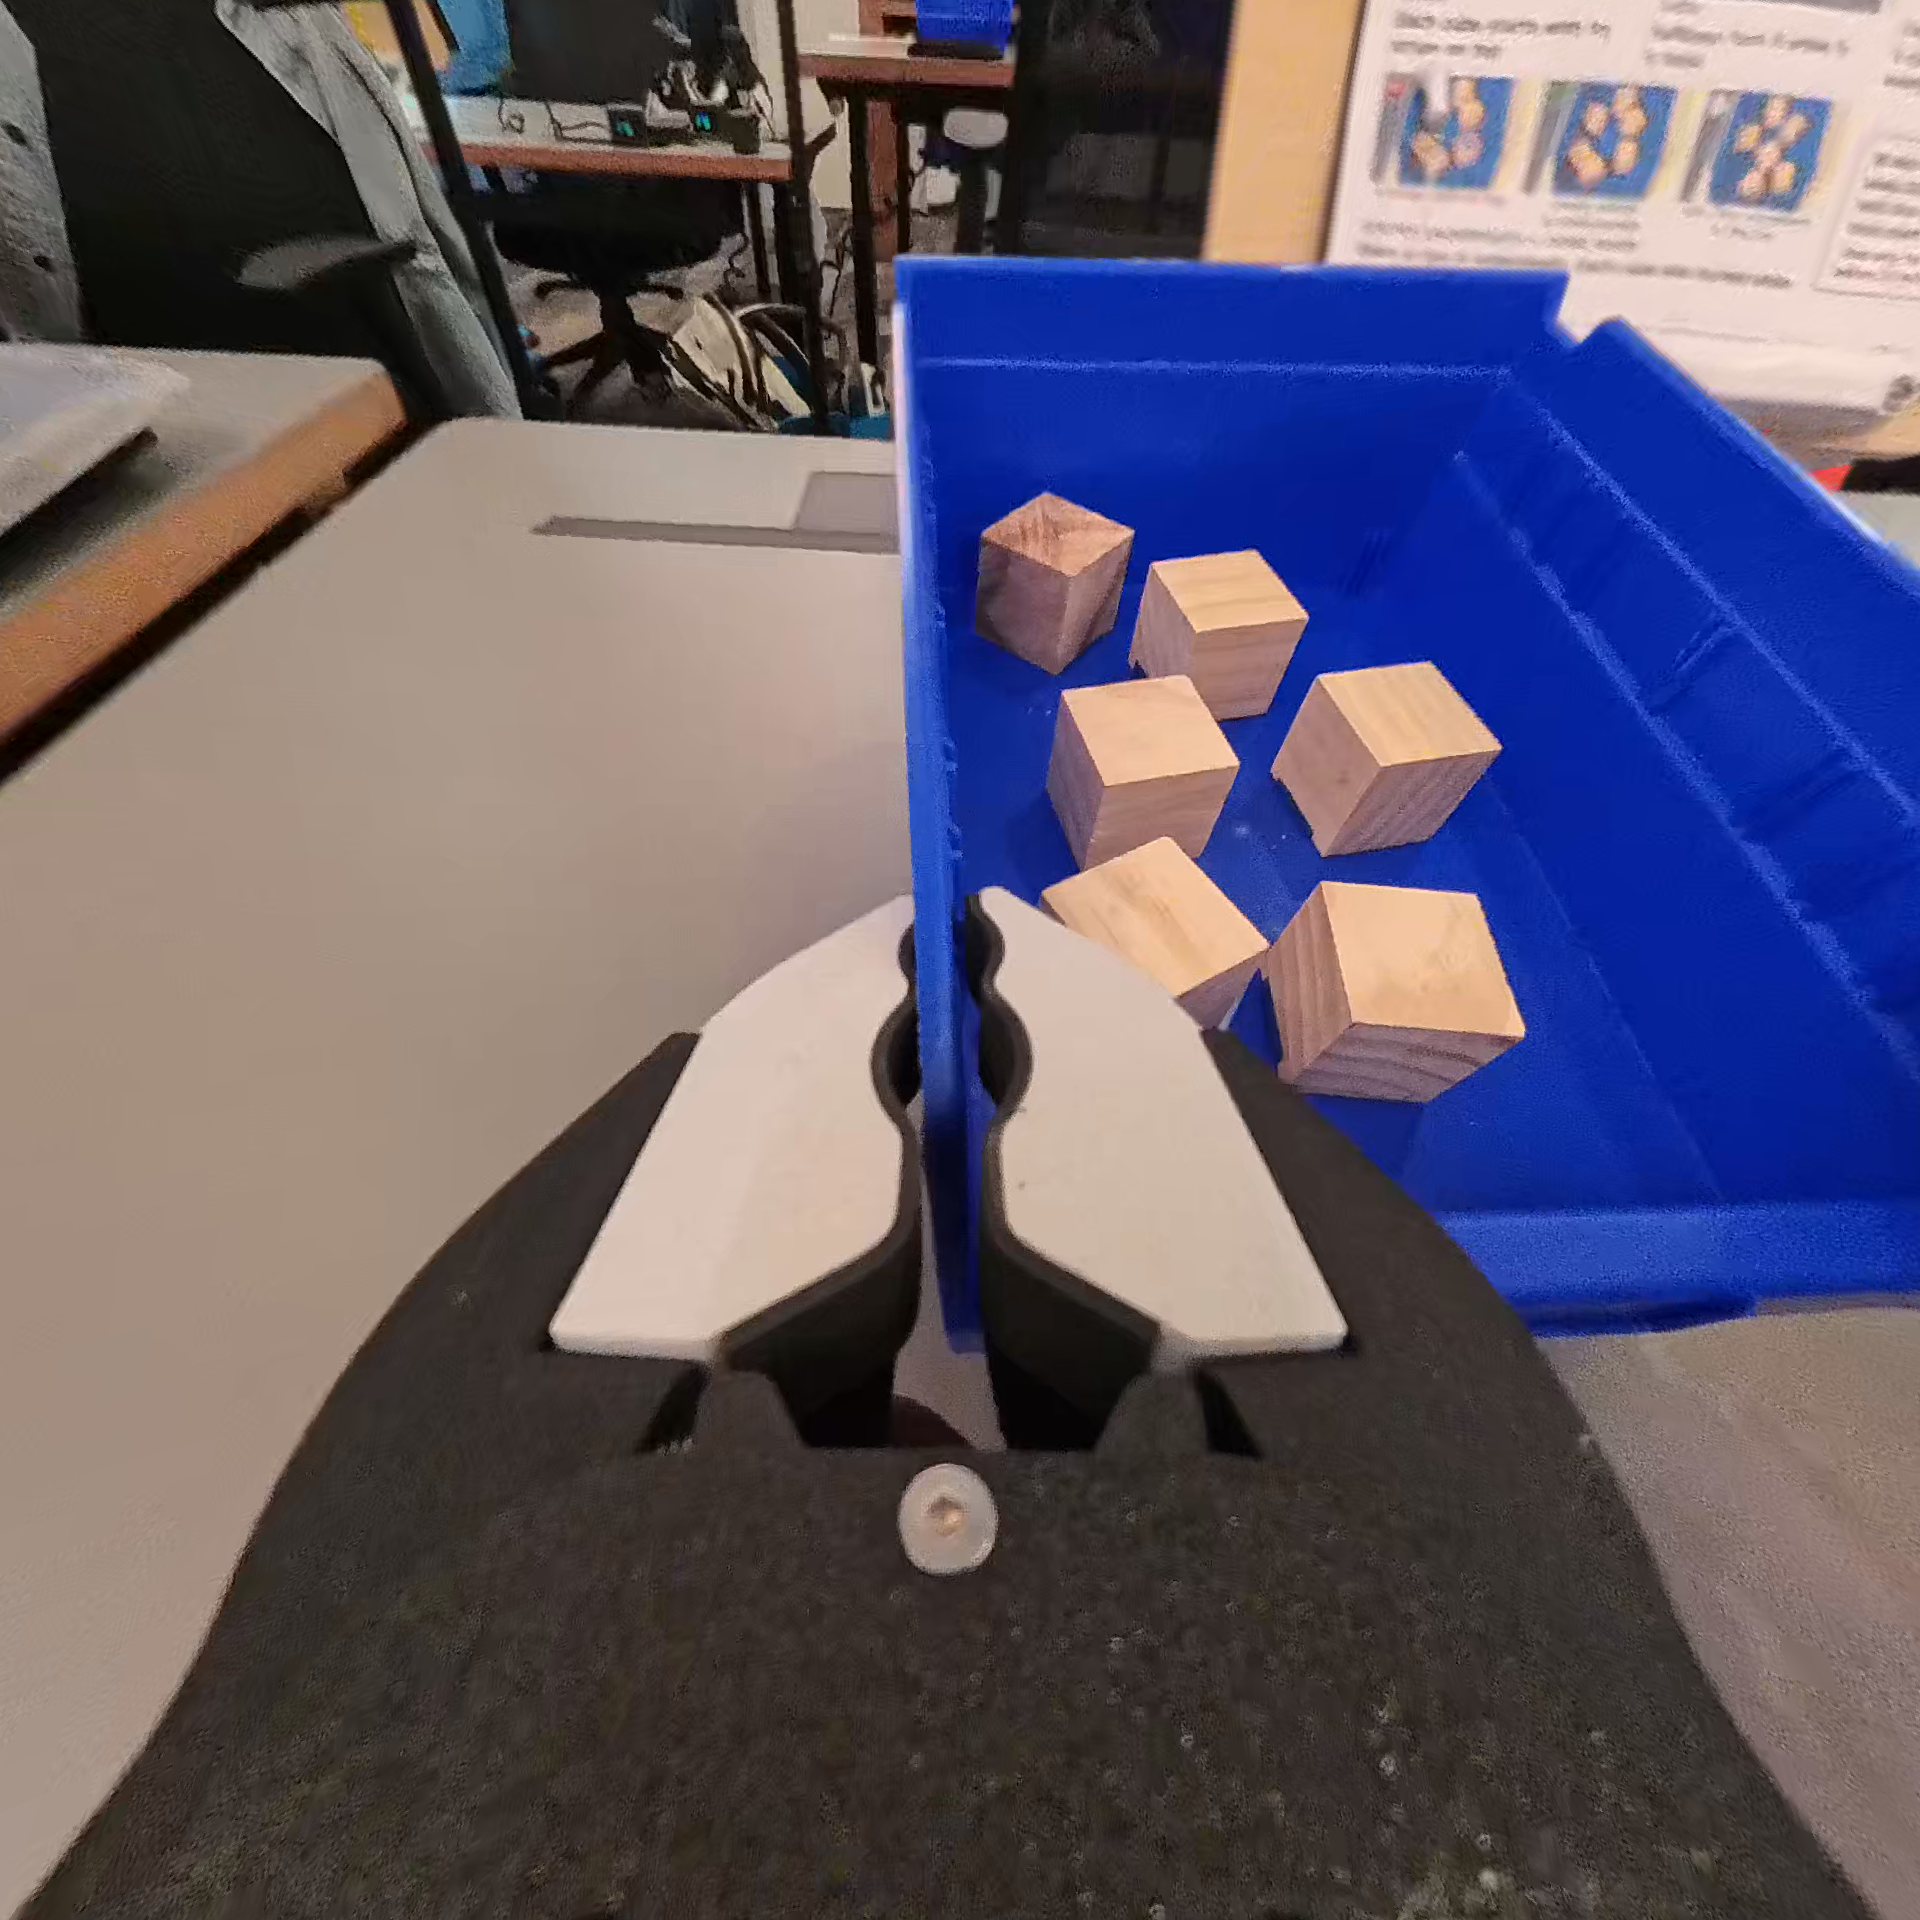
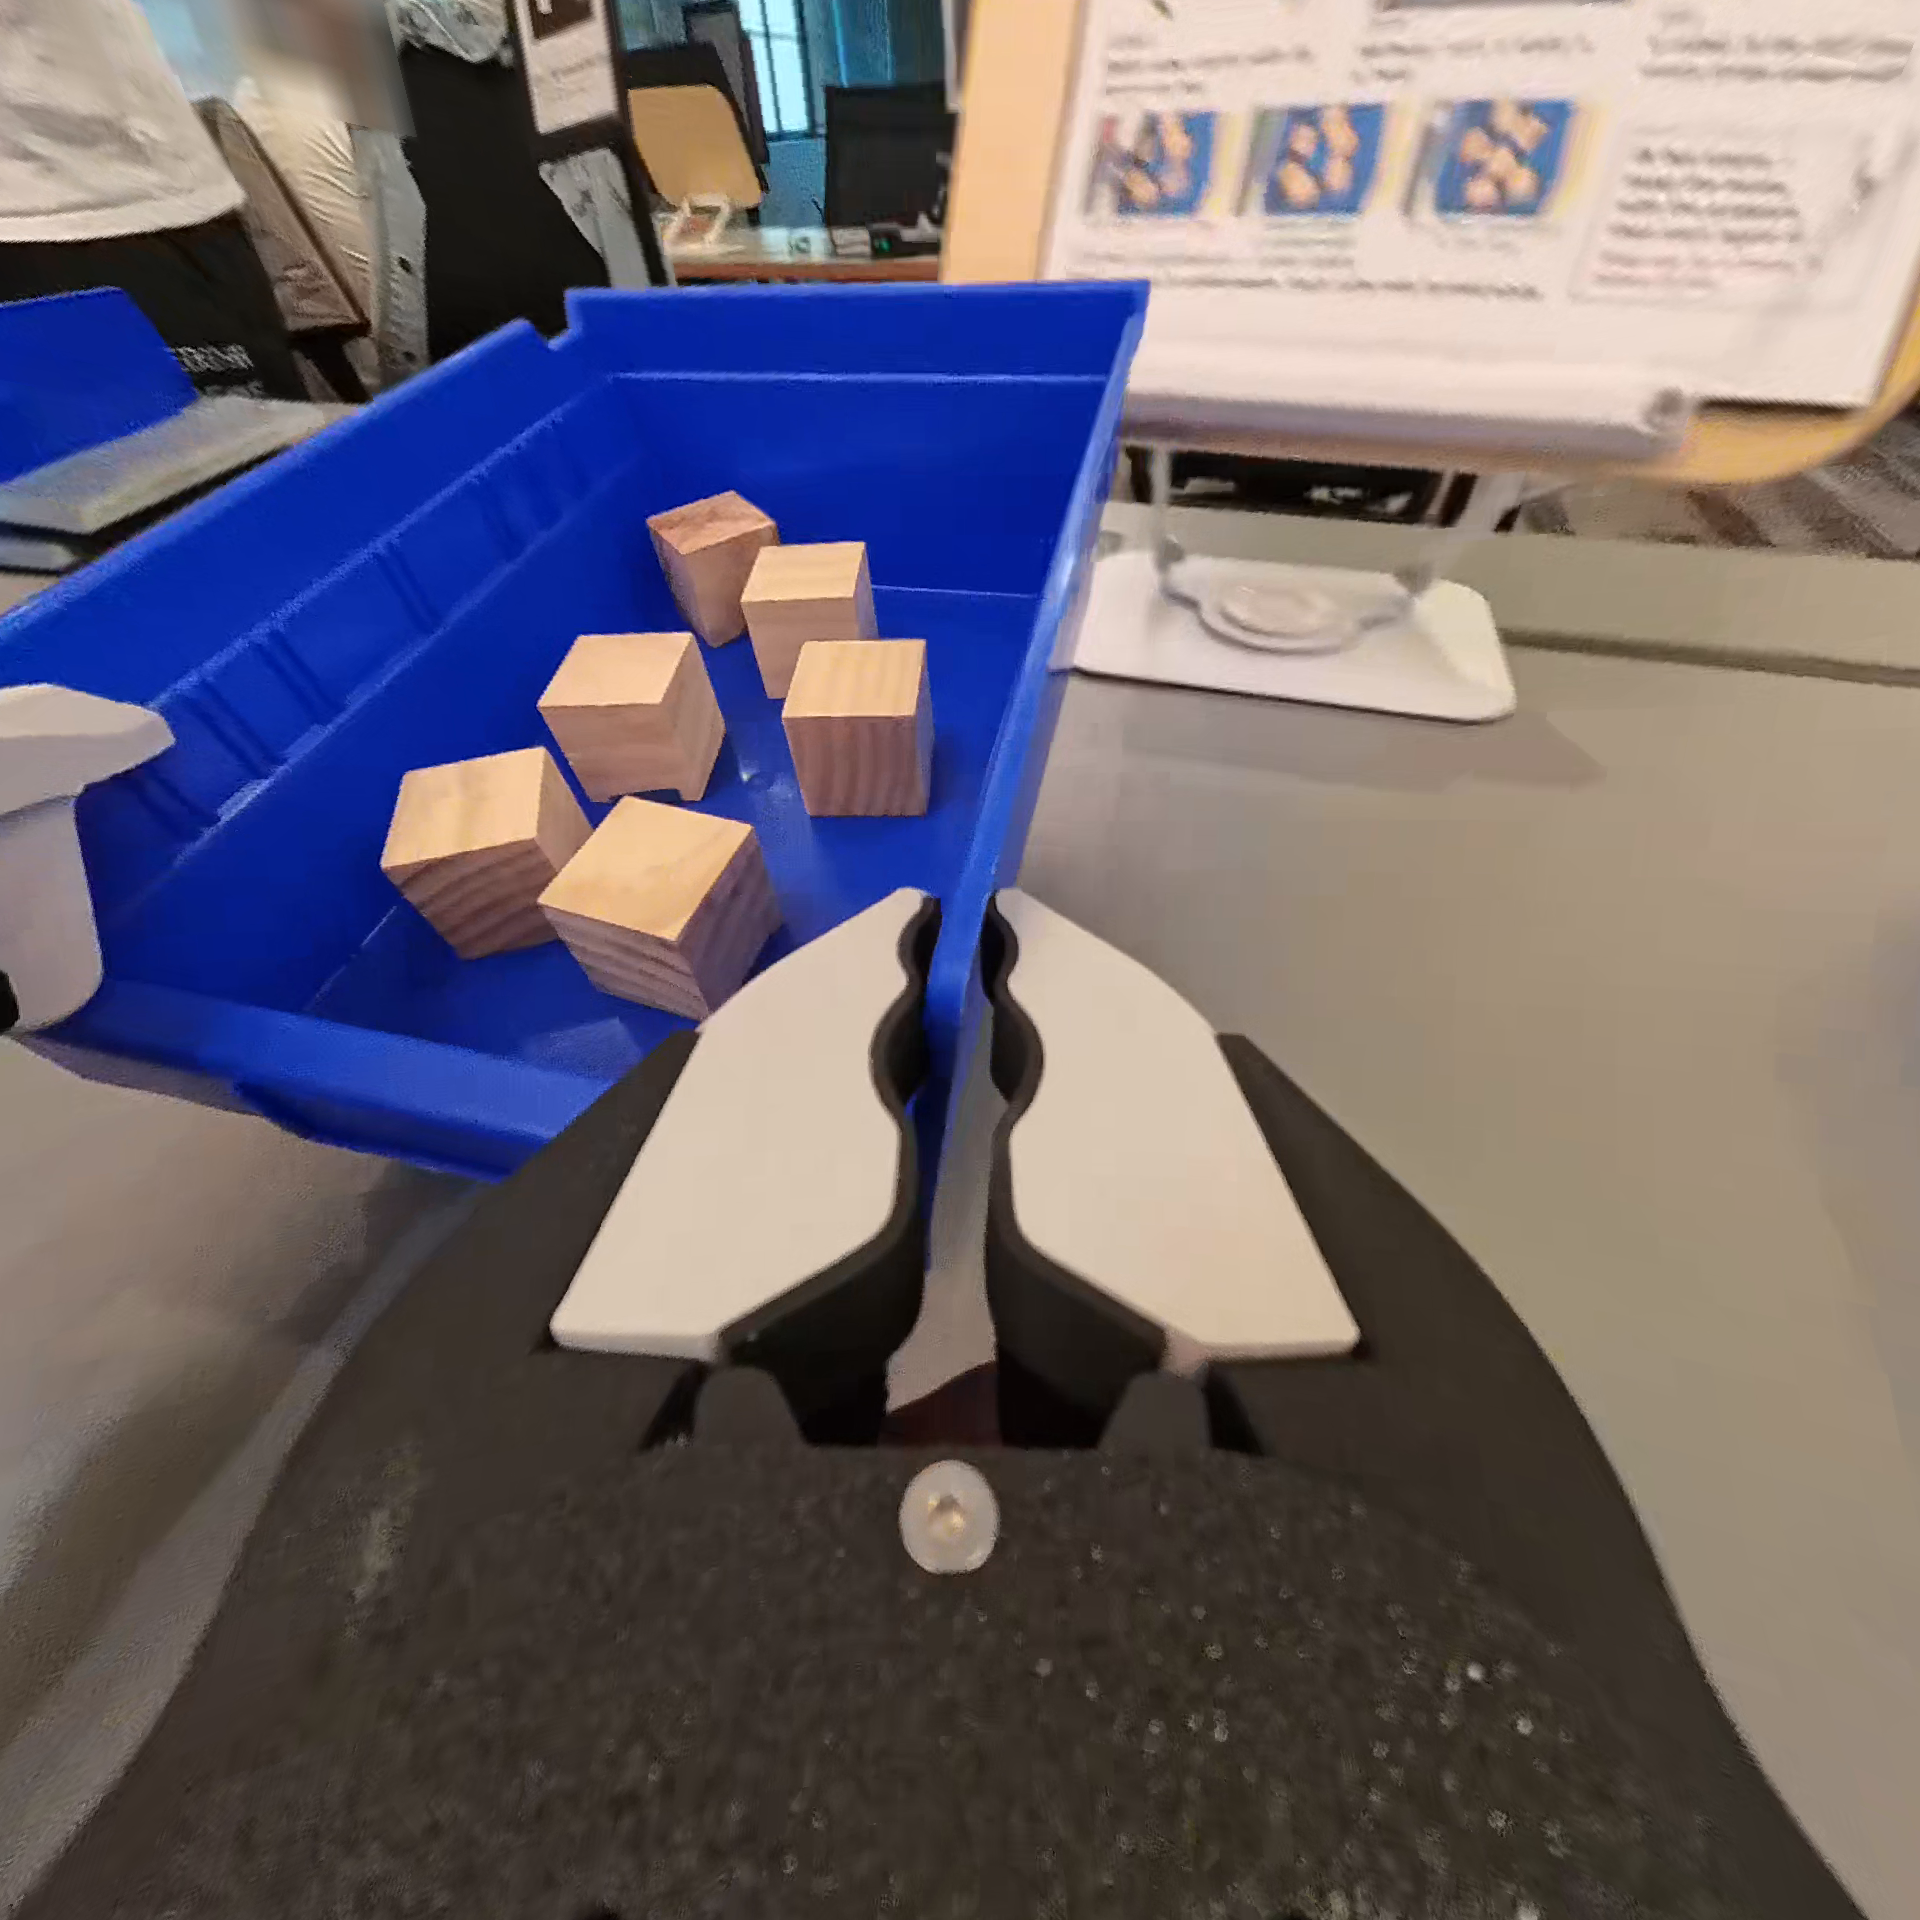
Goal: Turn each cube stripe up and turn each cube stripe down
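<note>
We grip the blue bin [image 1: 1226, 312] by opposite walls, left gripper [image 1: 945, 914] and right gripper [image 2: 961, 909] each clamped on one. Six cubes [image 1: 1141, 769] lie inside; a poster stand [image 2: 1288, 623] sits just beyond on the table [image 2: 1455, 987]

This looks like a lab or research office. Far behind the grey work table [image 1: 416, 831] stand a black swivel office chair [image 1: 613, 260] and a brown desk with small electronic devices and cables [image 1: 623, 145], while a white printed instruction sheet with photo panels [image 2: 1455, 177] rests on a clear stand at the far right.
</note>
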The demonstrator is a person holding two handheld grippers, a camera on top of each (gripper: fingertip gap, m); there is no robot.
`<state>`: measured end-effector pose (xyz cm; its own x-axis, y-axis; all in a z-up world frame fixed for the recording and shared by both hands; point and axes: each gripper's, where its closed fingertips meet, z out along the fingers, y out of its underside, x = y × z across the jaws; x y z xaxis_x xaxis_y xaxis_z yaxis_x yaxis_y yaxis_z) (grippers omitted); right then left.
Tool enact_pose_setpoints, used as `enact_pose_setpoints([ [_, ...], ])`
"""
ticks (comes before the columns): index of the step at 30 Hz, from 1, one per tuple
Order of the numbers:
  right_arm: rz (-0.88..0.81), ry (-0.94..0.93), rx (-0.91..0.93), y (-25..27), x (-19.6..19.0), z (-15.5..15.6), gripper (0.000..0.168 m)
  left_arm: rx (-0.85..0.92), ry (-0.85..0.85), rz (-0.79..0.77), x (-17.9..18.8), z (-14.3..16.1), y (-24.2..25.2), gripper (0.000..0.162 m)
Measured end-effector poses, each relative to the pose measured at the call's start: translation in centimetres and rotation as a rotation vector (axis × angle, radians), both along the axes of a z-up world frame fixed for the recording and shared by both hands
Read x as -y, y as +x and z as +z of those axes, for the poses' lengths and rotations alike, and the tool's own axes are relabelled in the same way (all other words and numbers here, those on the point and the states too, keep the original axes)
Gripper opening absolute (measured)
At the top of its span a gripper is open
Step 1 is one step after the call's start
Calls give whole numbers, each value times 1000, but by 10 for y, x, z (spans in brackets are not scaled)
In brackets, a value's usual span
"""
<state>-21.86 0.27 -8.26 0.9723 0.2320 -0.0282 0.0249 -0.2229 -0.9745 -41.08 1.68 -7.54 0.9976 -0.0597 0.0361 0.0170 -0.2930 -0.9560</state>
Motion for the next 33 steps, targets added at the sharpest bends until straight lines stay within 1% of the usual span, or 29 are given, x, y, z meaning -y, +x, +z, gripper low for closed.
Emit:
enact_pose_setpoints([
  [3,32,-16,5,-47,-10,1,8,25,-14,9,-6,-4,-46,3],
  [7,66,-85,17,-90,-20,-16,8,80,-77,37,-12,-21,-87,3],
  [9,70,-122,5,-102,-20,-27,10,96,-100,27,-18,-29,-98,3],
  [11,66,-116,13,-108,-19,-34,11,92,-91,4,-24,-34,-104,3],
  [13,87,-102,-3,-113,-19,-36,13,75,-89,3,-28,-37,-107,3],
  [15,123,-117,-24,-115,-20,-36,16,101,-83,14,-31,-38,-109,4],
  [16,172,-128,-36,-119,-19,-35,19,112,-89,49,-32,-39,-115,9],
  [17,233,-139,-45,-121,-16,-35,22,110,-110,136,-32,-42,-129,36],
  [18,307,-161,-43,-123,-11,-35,30,102,-148,220,-29,-45,-144,74],
  [19,367,-198,-20,-119,-6,-37,50,109,-185,263,-22,-47,-155,88],
  [20,419,-256,15,-111,1,-42,65,151,-213,264,-16,-45,-160,101],
  [22,566,-392,115,-87,26,-52,69,263,-229,250,-5,-33,-166,102],
  [23,631,-446,172,-69,37,-57,73,306,-221,261,1,-25,-168,98],
  [24,660,-478,228,-47,44,-58,73,337,-192,247,5,-14,-164,95],
  [25,645,-474,262,-22,44,-55,67,351,-144,201,8,0,-152,94],
  [27,557,-392,233,26,35,-38,65,335,-49,80,14,27,-117,93],
  [28,527,-347,209,48,35,-29,64,298,-21,33,18,36,-99,92],
  [30,452,-263,184,89,35,-17,64,201,0,-18,23,43,-63,89],
  [31,423,-231,178,108,39,-15,63,156,12,-54,26,44,-41,83],
  [32,414,-206,165,122,45,-14,58,125,11,-103,29,41,-17,78],
  [33,419,-176,134,132,52,-13,51,115,-20,-162,34,33,10,75],
])
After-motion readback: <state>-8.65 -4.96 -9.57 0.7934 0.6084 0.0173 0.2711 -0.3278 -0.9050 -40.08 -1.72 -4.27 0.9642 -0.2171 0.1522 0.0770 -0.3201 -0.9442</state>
